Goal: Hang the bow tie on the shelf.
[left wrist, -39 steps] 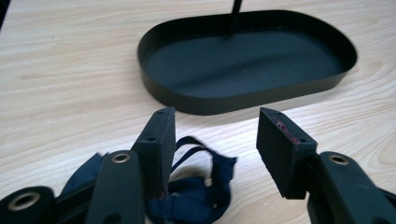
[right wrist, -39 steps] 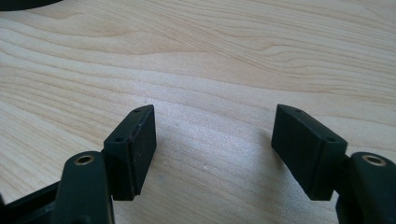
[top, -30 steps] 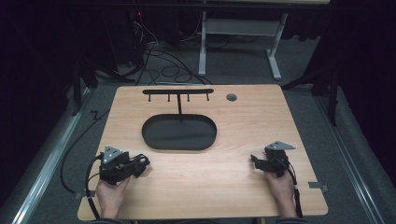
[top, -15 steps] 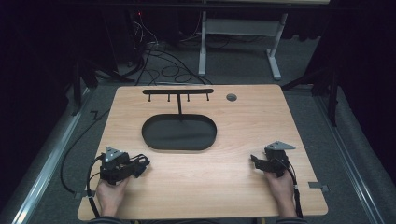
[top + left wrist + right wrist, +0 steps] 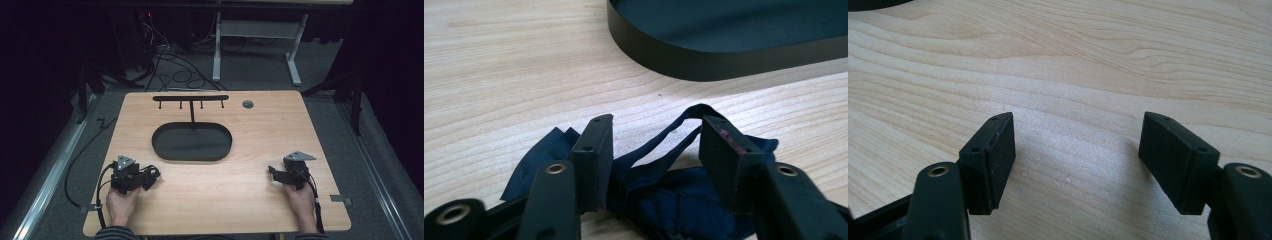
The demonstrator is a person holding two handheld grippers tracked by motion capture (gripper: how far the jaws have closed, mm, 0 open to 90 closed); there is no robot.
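I am watching the left gripper (image 5: pixel 656 150) sitting low on the pale wooden counter (image 5: pixel 260 200) near its front left corner, jaws standing fairly wide, having just been closing a little. Between them is lying a crumpled dark blue cloth with a thin strap loop (image 5: pixel 674 197); the loop is arching up in the gap, and the fabric is spreading under and around both pads. From the left gripper view I cannot tell whether the pads are pressing on it, though the gap looks loose around the strap.

The right gripper (image 5: pixel 1075 150) is resting near the front right of the counter, jaws spread wide over bare wood, holding nothing.

Compared with a second ago, the left gripper in the high view (image 5: pixel 150 175) is sitting slightly lower and nearer the counter's front edge, while the right gripper (image 5: pixel 274 172) is staying where it was.

Just beyond the left gripper is lying the flat black oval tray (image 5: pixel 724 55), its low wall close ahead of the jaws. In the high view a thin black post is rising from the tray's far side, carrying a black crossbar rack with small hooks (image 5: pixel 190 99). A small grey round grommet (image 5: pixel 247 104) is sitting in the counter near the far edge.
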